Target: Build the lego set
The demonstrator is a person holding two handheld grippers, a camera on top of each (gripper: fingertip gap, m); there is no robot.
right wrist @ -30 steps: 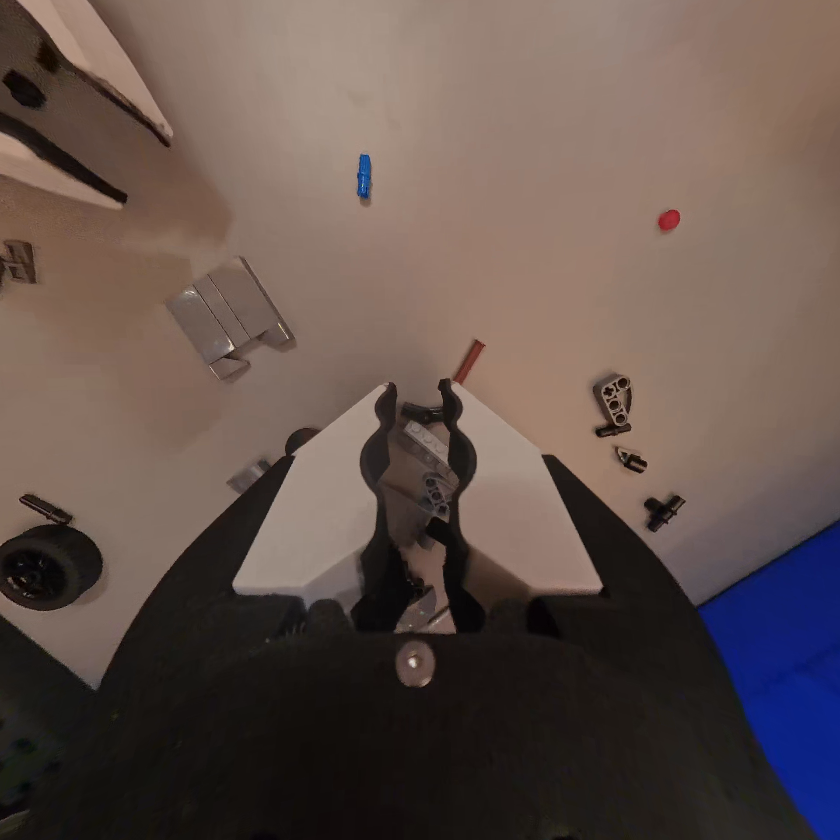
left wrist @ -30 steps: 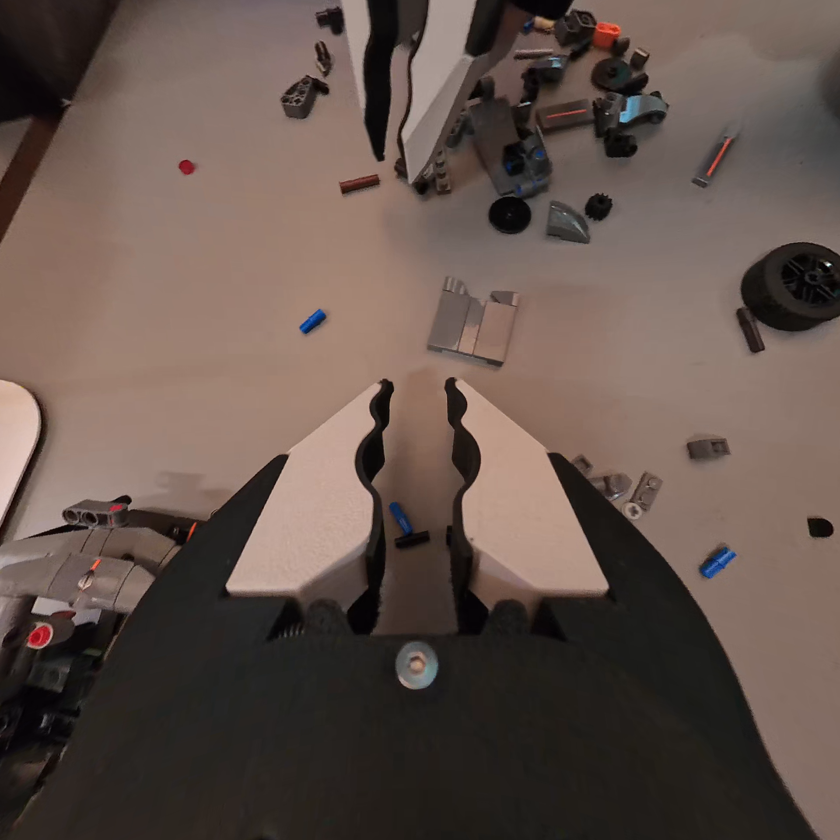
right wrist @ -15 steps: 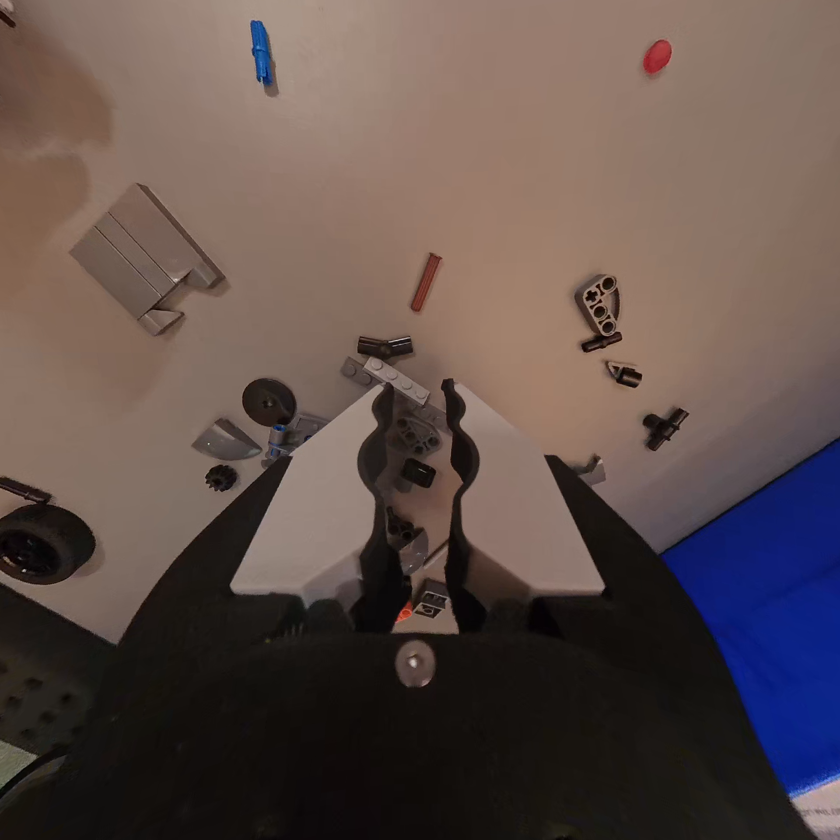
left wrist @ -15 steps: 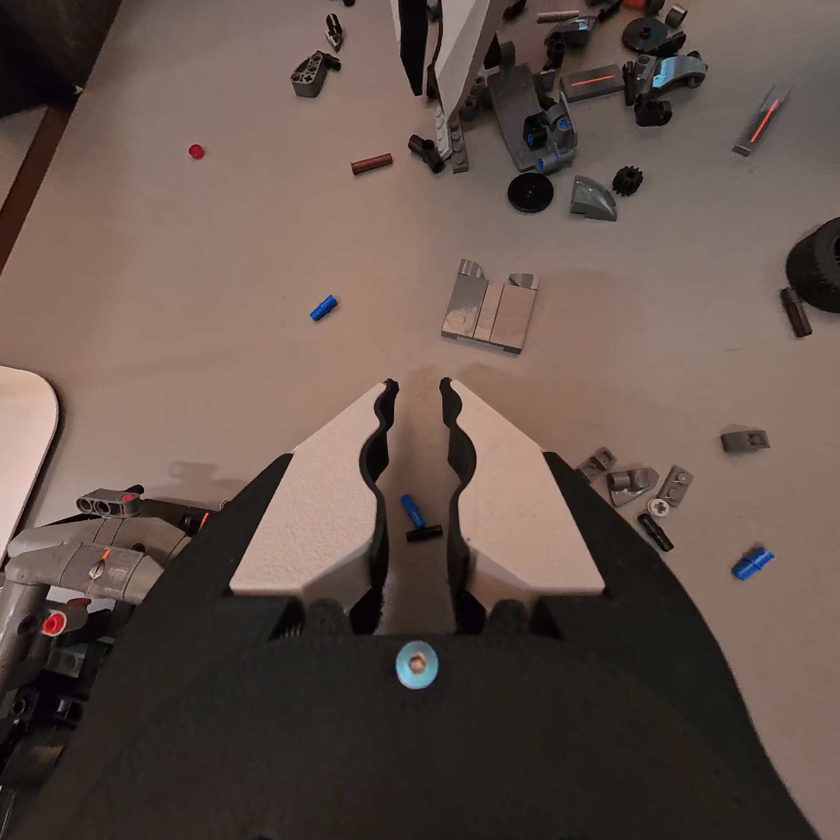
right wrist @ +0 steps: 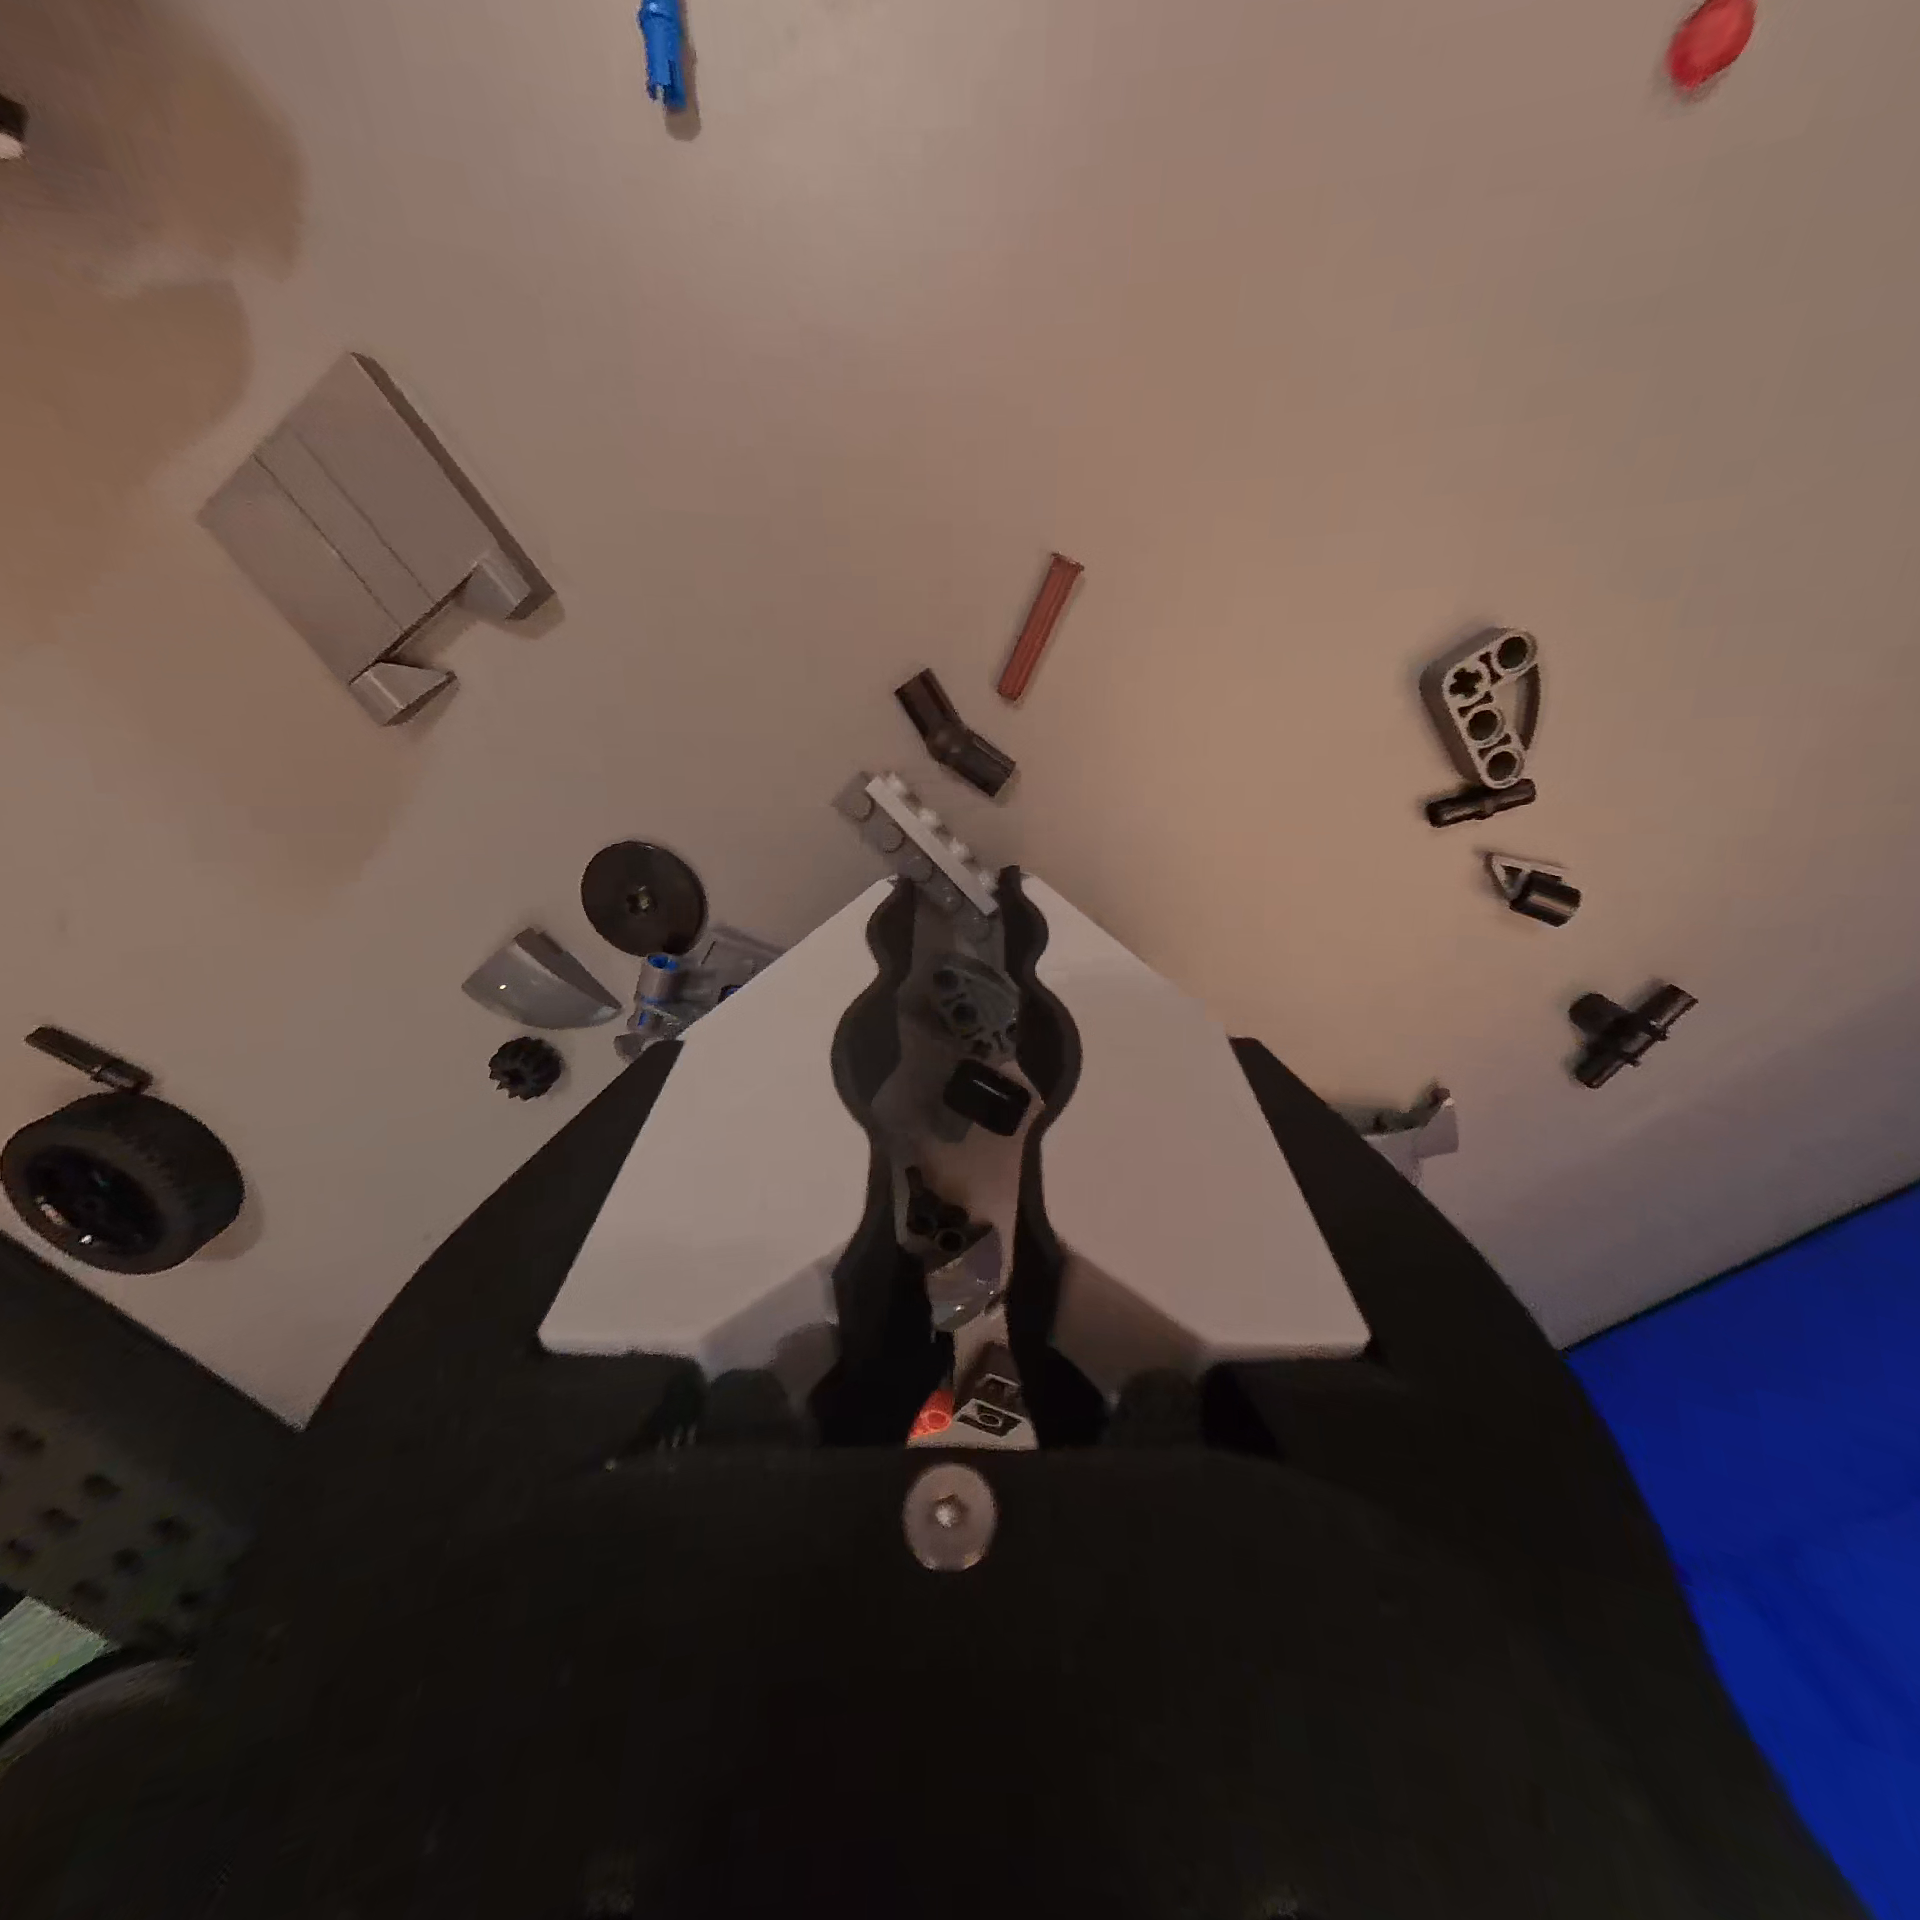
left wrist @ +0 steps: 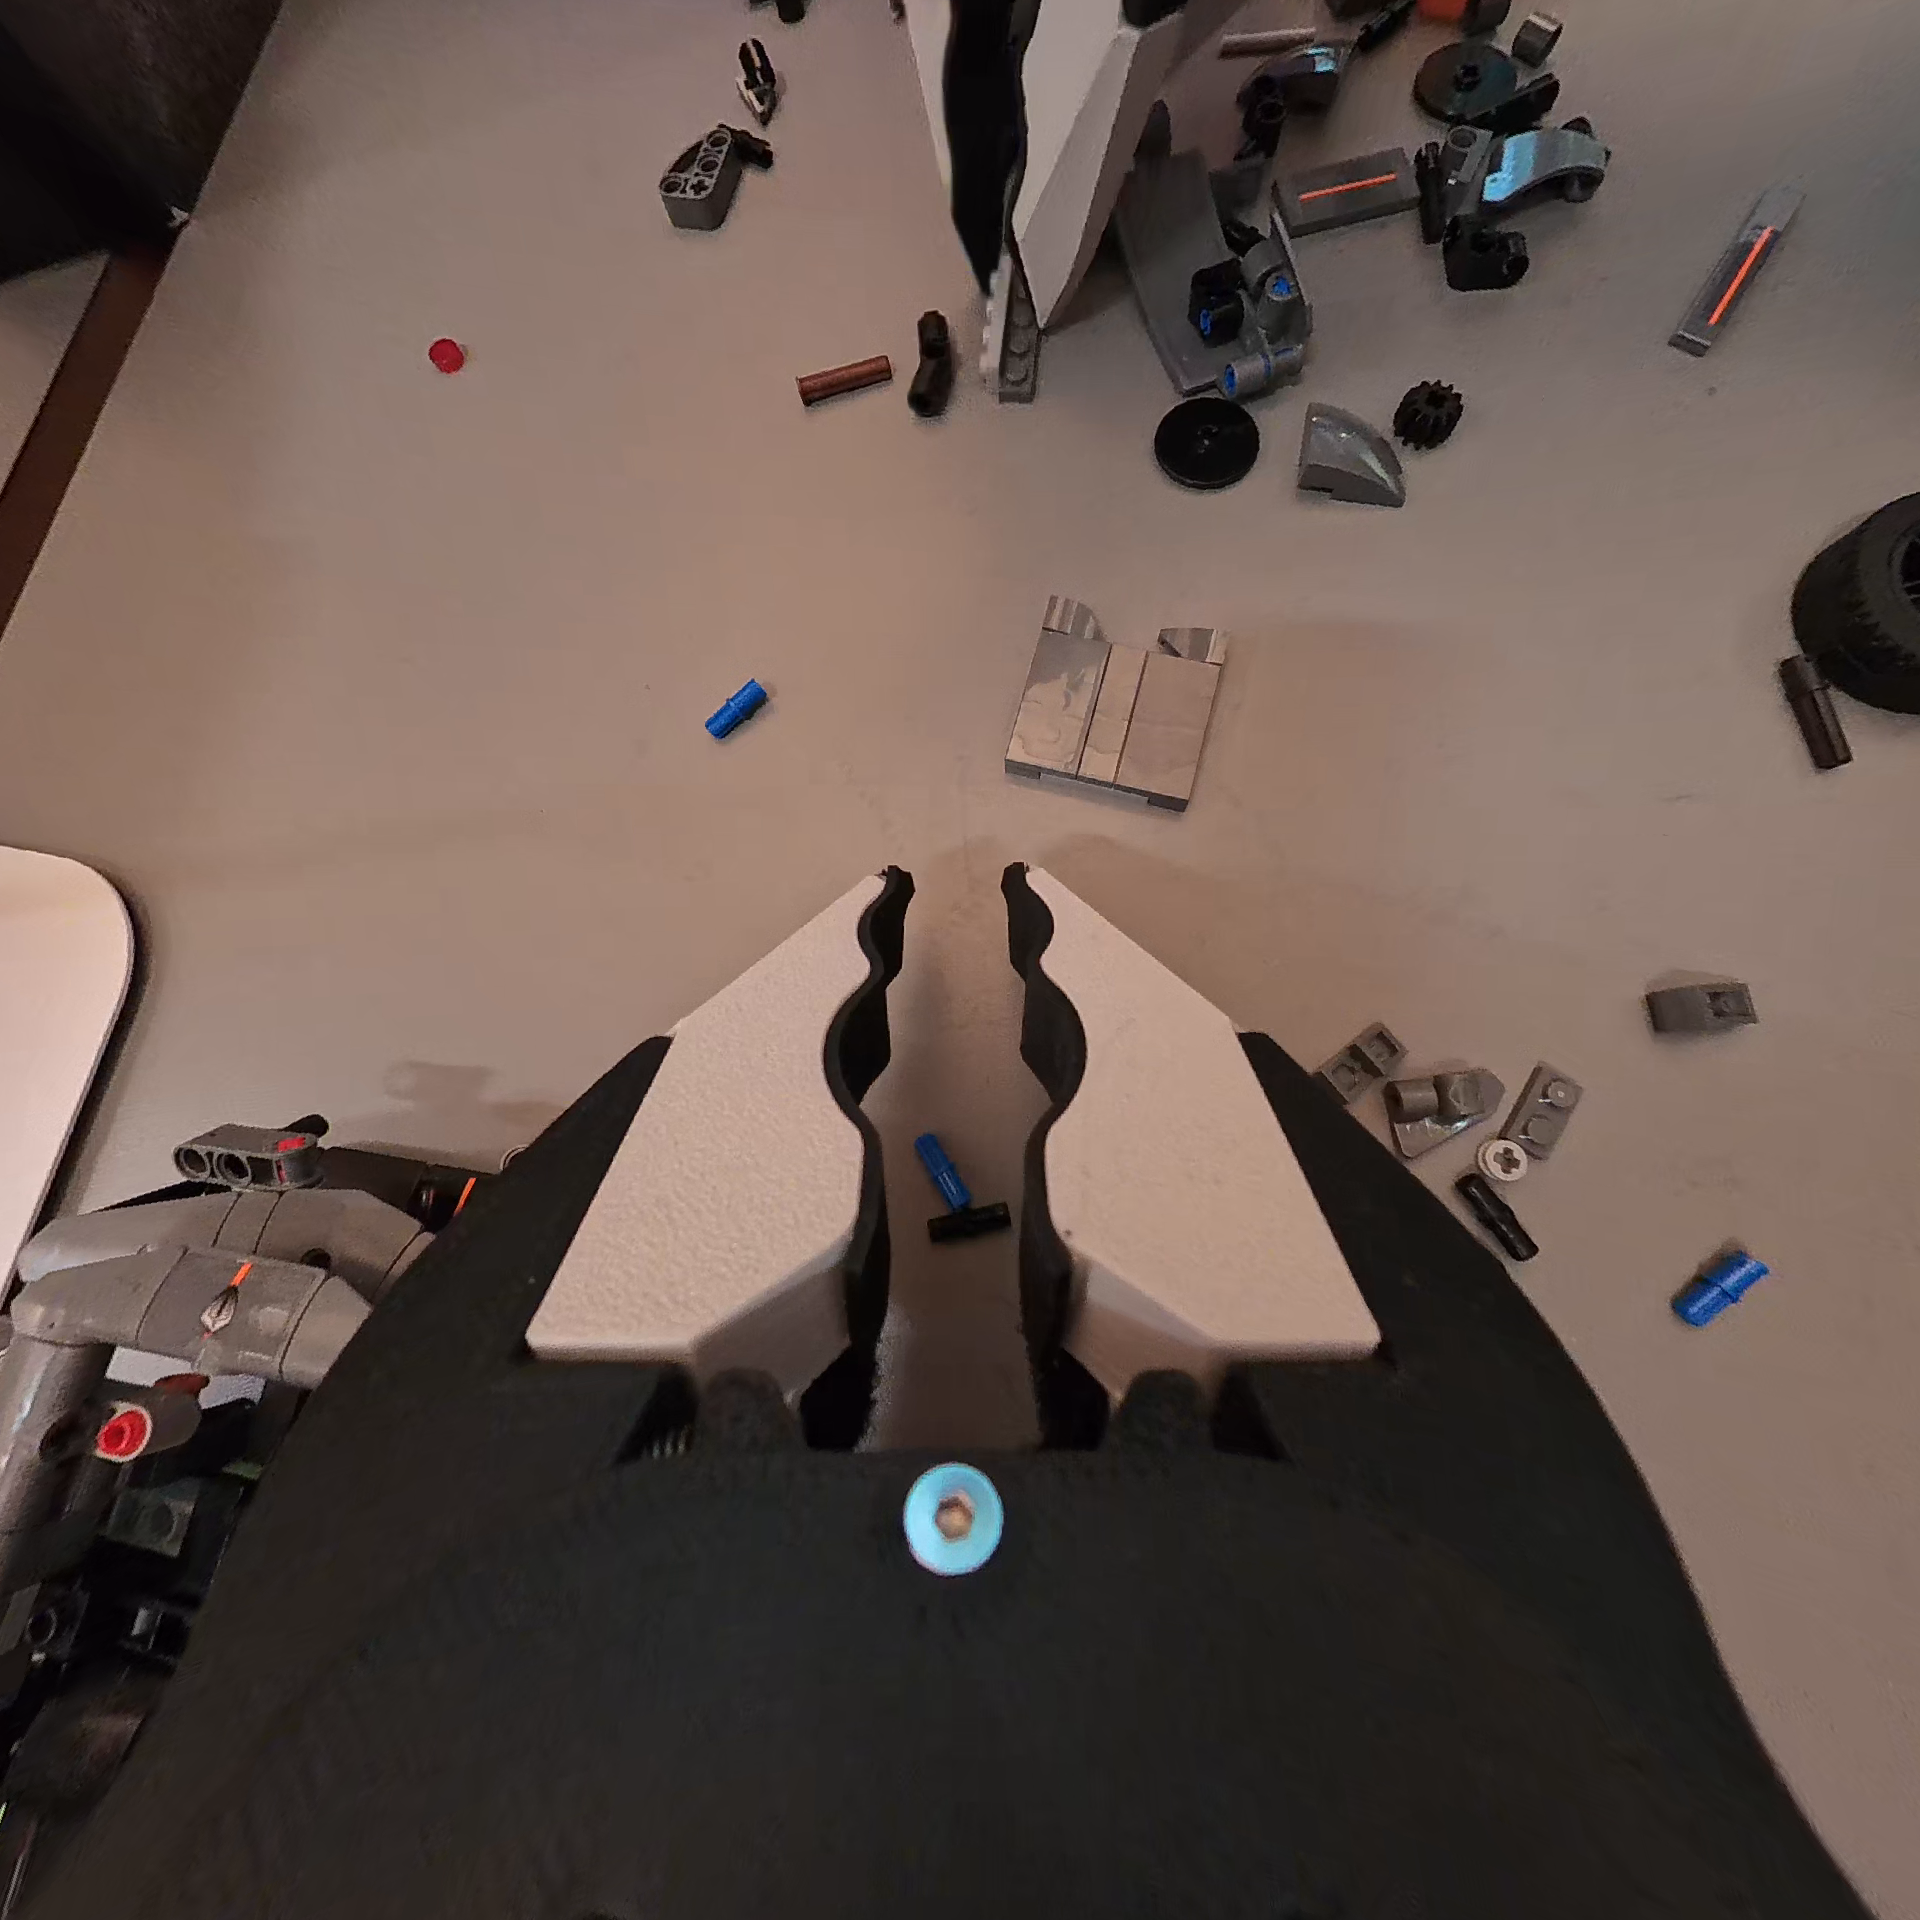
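My left hand-held gripper (left wrist: 954,878) hangs slightly open and empty, my right hand-held gripper (right wrist: 951,883) nearly closed over loose pieces (grip unclear), half-built grey model (left wrist: 197,1299) beside me, most parts scattered on the counter (left wrist: 520,582).

Two wrist cameras, both looking down my fingers at one table.

My left wrist camera is looking forward from fairly high over the table (left wrist: 416,644); my right one is facing back toward it from the far side, much nearer the surface (hence the flipped layout). Both are sharing the grey plate assembly (left wrist: 1117,712) (right wrist: 364,530), brown axle (left wrist: 844,380) (right wrist: 1039,627) and black wheel (left wrist: 1870,613) (right wrist: 120,1179).
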